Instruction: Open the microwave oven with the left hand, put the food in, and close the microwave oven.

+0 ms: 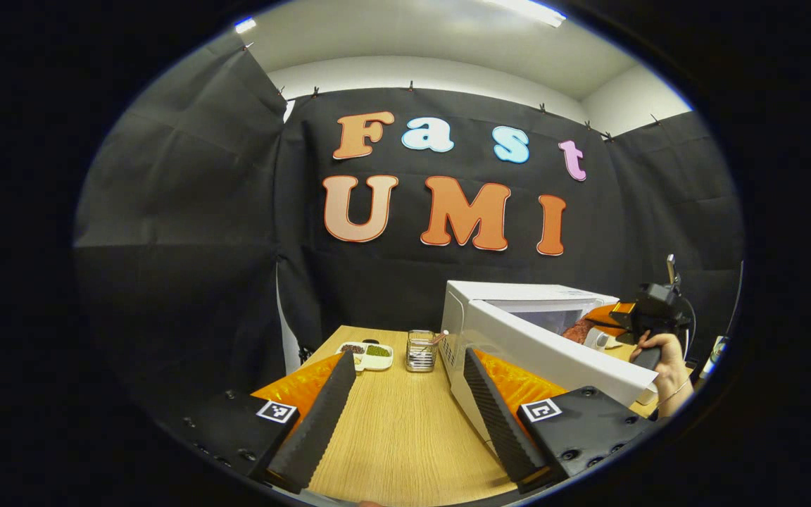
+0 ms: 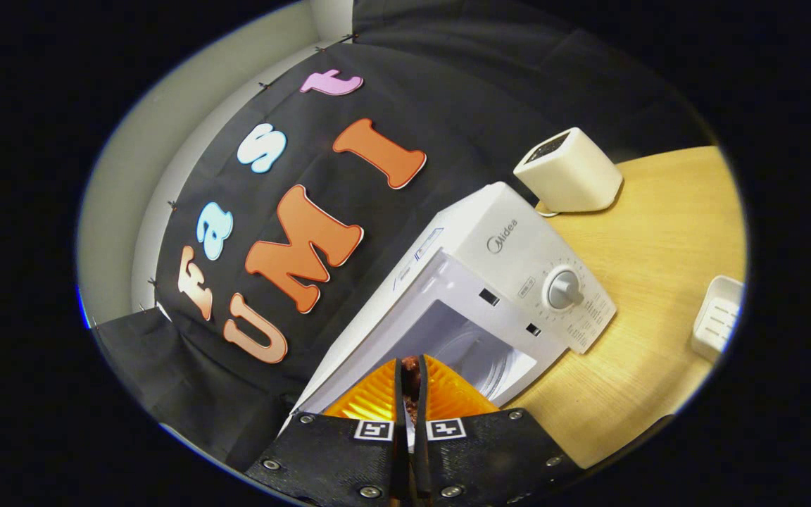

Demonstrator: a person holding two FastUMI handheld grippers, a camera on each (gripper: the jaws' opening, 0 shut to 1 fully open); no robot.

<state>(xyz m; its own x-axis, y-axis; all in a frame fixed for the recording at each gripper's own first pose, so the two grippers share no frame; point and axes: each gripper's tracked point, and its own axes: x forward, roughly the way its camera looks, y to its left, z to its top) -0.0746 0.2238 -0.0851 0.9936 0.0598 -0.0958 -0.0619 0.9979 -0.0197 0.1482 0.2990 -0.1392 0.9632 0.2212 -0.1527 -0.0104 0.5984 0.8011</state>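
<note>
Microwave oven [image 2: 518, 274] stands on a wooden table [image 2: 659, 232], door [image 1: 553, 352] swung open. Left gripper [image 1: 405, 401] is spread wide. Right gripper [image 2: 409, 394] pinches brown food [image 2: 410, 366] at the oven's mouth.

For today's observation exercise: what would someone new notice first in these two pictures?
The white microwave with its door swung open, on the wooden table. The right gripper, shut on dark food, points at its opening. The left gripper is open beside the door.
</note>
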